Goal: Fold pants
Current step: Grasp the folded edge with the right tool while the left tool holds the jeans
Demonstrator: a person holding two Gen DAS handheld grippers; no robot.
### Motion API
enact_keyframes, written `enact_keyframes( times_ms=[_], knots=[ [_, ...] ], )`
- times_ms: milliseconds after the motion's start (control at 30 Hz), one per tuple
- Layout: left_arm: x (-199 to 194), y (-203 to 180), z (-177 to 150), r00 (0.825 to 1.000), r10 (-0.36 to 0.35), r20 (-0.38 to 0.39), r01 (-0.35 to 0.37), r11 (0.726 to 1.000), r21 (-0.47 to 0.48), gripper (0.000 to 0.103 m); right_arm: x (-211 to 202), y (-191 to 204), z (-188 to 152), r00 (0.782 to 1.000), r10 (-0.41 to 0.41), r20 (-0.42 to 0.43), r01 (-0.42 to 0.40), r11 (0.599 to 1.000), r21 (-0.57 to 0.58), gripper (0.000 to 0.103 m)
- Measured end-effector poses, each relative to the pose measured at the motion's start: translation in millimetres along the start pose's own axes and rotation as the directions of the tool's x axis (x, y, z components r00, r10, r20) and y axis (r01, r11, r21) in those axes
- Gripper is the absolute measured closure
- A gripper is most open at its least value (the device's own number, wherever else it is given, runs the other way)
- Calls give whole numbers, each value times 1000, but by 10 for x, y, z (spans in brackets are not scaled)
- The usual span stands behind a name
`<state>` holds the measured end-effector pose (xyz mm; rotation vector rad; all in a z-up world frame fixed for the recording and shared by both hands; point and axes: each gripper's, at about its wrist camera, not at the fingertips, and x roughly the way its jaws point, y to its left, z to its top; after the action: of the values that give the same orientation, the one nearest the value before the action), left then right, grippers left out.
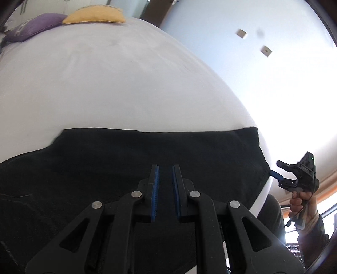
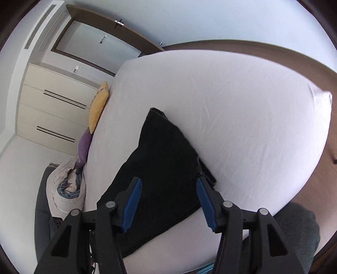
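Black pants [image 1: 130, 168] flat on bed [image 1: 105, 84]; left hand-held gripper [image 1: 165, 179] nearly closed, empty; right hand-held gripper [image 2: 168, 198] wide apart, empty; laundry heap [image 2: 67, 189] in right view only

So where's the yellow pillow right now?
The yellow pillow lies at the far end of the bed, beside the purple pillow, well beyond the black pants.

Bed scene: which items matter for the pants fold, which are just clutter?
In play:
black pants, flat on the white bed
left gripper, nearly shut, holding nothing
right gripper, open, holding nothing

Lying about:
yellow pillow
purple pillow
bundled bedding beside the bed
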<state>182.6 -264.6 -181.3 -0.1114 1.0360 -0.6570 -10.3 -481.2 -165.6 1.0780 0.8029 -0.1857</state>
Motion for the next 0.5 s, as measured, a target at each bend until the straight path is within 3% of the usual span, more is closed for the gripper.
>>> enact_keyframes(
  times_ms=[100,133,267,367,500],
  knots=[
    [381,-364,14,999,11,-45,-9,998,54,91,-69,-294,160,999,30,16,-32,997,76,48],
    [529,-425,36,998,6,-59,-3,999,48,91,-93,-303,170,1000,16,16,-17,996,82,56],
    [1008,-419,42,991,20,-132,-22,1000,-12,91,-351,-438,149,998,22,64,-30,992,123,56],
    [1132,-325,-23,990,9,-143,-17,999,-51,91,-313,-580,92,999,27,37,-32,987,155,55],
    [904,-169,-246,988,-34,-154,17,994,-111,91,-202,-673,69,997,57,49,-65,981,185,55]
  ],
)
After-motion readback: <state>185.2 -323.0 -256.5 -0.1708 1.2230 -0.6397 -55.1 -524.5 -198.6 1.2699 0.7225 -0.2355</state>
